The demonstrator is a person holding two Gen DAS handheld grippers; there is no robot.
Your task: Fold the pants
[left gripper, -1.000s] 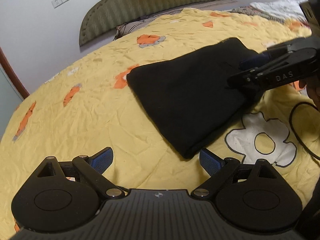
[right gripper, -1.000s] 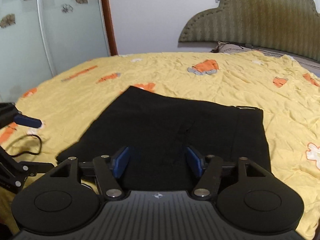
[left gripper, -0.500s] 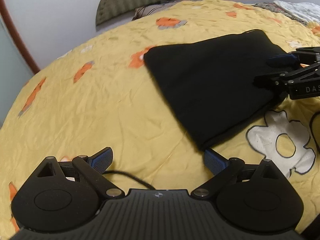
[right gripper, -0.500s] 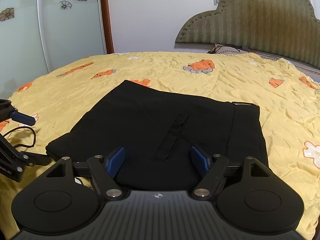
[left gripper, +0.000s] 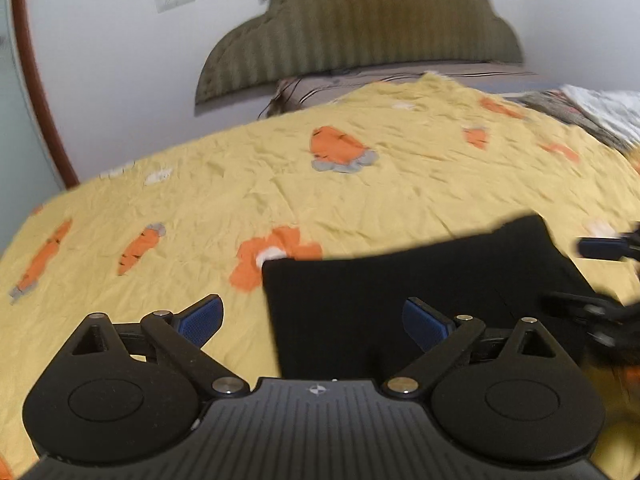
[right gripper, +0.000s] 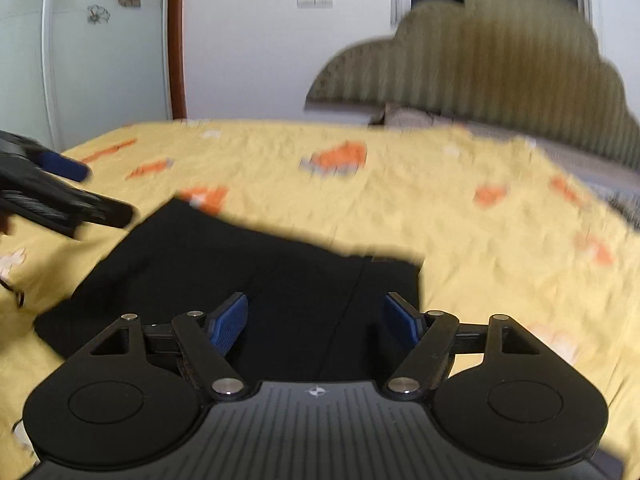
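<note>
The folded black fabric pants (right gripper: 248,280) lie flat on the yellow carrot-print bedspread (right gripper: 460,216) – long axis left-right, just ahead of the right gripper (right gripper: 316,320); jaws wide, empty. The left gripper (left gripper: 312,320) is open too, by the pants' left edge.

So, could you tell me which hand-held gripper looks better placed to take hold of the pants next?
Probably the right hand-held gripper: open, centred over the pants. The left hand-held gripper straddles only their side edge.

Black folded cloth pants (right gripper: 248,280) on yellow quilted bedspread (left gripper: 360,200) printed with orange carrots; olive ribbed headboard (right gripper: 480,72) far behind.
</note>
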